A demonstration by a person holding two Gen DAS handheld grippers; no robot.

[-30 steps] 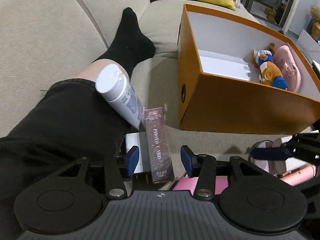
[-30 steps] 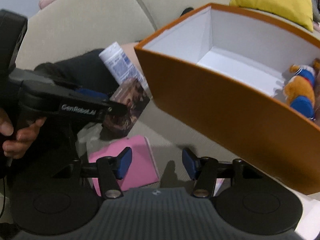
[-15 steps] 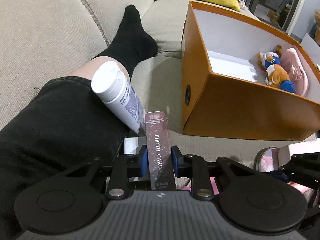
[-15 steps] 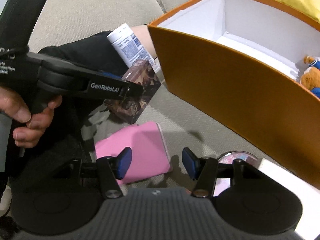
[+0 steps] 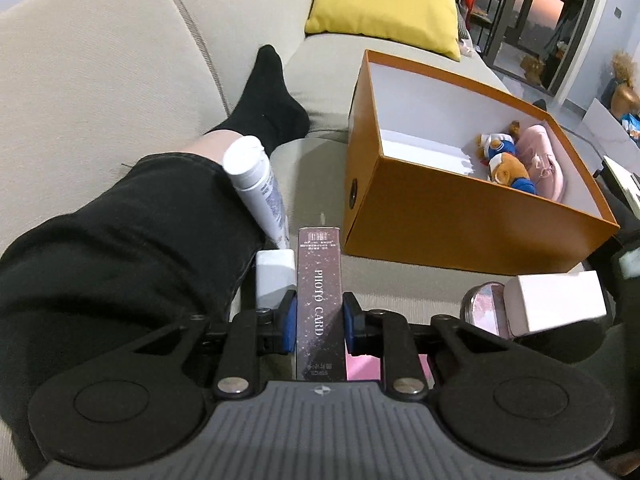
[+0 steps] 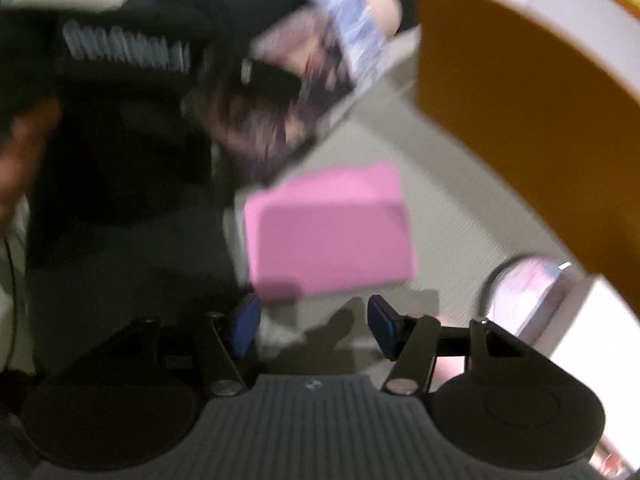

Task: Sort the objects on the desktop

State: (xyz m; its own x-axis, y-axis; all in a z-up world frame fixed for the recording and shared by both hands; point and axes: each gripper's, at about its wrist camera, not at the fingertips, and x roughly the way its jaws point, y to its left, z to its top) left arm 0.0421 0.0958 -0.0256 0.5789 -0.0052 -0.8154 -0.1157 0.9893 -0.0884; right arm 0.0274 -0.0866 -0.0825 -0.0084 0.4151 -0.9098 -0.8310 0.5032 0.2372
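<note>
My left gripper [image 5: 319, 316] grips a dark maroon "PHOTO CARD" box [image 5: 320, 272] by its long sides, with the jaws still closing and both blue pads pressed on it. The box stands a little above the sofa seat, left of the open orange box [image 5: 460, 216]. In the blurred right wrist view the same card box [image 6: 280, 120] hangs at the upper middle. My right gripper [image 6: 314, 326] points down at the seat with its jaws opening and nothing between them. A pink flat case [image 6: 328, 232] lies just beyond its fingertips.
A person's leg [image 5: 120, 240] in black lies at the left, and a white tube [image 5: 260, 188] leans on it. A small white box [image 5: 274, 276] lies beside it. Two plush bears [image 5: 504, 164] and a pink shoe [image 5: 540, 160] sit in the orange box. A round tin [image 5: 484, 304] and a pale box [image 5: 556, 304] lie at the right.
My left gripper closed on the photo card box and raised it slightly. My right gripper swung over the seat toward the pink case and widened a little; its view is now blurred.
</note>
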